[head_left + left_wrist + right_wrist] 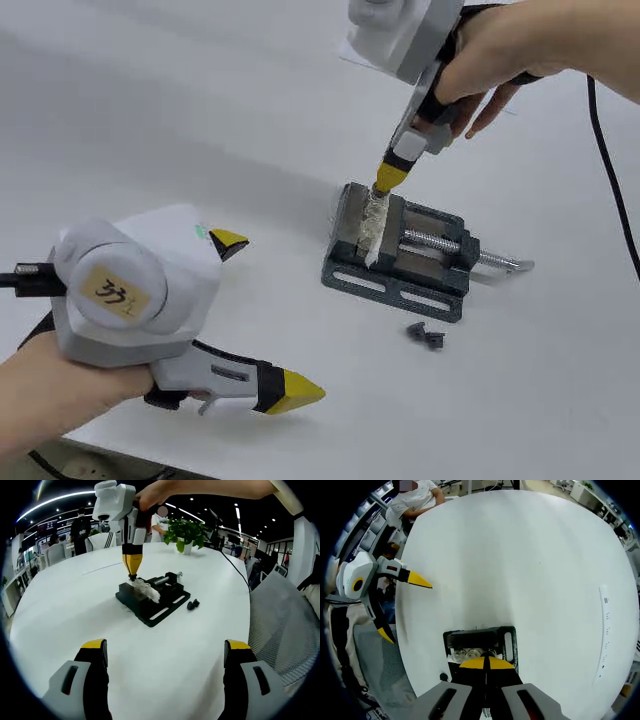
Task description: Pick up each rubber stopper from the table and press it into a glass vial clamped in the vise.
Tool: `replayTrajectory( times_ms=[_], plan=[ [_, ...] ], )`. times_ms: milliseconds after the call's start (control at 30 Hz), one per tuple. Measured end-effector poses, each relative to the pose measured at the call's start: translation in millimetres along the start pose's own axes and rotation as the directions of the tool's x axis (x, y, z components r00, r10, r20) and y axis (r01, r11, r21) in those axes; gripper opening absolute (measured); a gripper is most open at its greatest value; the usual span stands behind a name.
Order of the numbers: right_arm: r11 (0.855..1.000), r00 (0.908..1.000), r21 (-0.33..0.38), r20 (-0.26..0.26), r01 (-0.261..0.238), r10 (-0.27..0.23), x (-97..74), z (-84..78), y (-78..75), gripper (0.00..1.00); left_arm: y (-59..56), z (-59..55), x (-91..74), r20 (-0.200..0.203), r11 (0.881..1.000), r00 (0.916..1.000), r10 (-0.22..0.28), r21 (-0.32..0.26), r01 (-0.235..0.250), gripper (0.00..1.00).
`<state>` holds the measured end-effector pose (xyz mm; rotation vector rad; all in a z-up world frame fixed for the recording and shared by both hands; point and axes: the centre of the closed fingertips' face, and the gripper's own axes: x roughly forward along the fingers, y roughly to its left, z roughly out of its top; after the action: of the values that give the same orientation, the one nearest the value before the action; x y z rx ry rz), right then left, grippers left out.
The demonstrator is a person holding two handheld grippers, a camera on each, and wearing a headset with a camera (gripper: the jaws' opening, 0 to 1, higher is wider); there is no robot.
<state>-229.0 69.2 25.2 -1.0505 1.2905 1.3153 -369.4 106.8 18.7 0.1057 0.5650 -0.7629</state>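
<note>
My right tongs (388,181) were closed tight over the glass vials (374,222) in the vise (400,262). An off-centre push could crack glass. My left tongs (270,316) hung open.

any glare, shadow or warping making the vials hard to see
Head view: soft light, faint shadow left of the vise; the vials look a pale, smeary blur. Left gripper view: fisheye curves the table edge, ceiling lights glare. Right gripper view: the shut jaws of the right gripper hide part of the vials.
</note>
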Motion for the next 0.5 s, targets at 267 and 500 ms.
replayTrajectory(
  times_ms=[267, 500],
  plan=[
    [1.0, 0.9988, 0.011, 0.045, 0.018, -0.018, -1.4, -0.1, 5.1, 0.0, 8.9, 12.5, -12.0, 0.026, 0.999, 0.9992, 0.031, 0.012, -0.032, 0.97],
    [0.999, 0.9964, 0.032, 0.08, 0.028, -0.03, -2.8, -0.2, 4.9, 0.0, 17.8, 24.3, -15.4, 0.046, 0.998, 0.9971, 0.06, 0.02, -0.061, 0.97]
  ],
)
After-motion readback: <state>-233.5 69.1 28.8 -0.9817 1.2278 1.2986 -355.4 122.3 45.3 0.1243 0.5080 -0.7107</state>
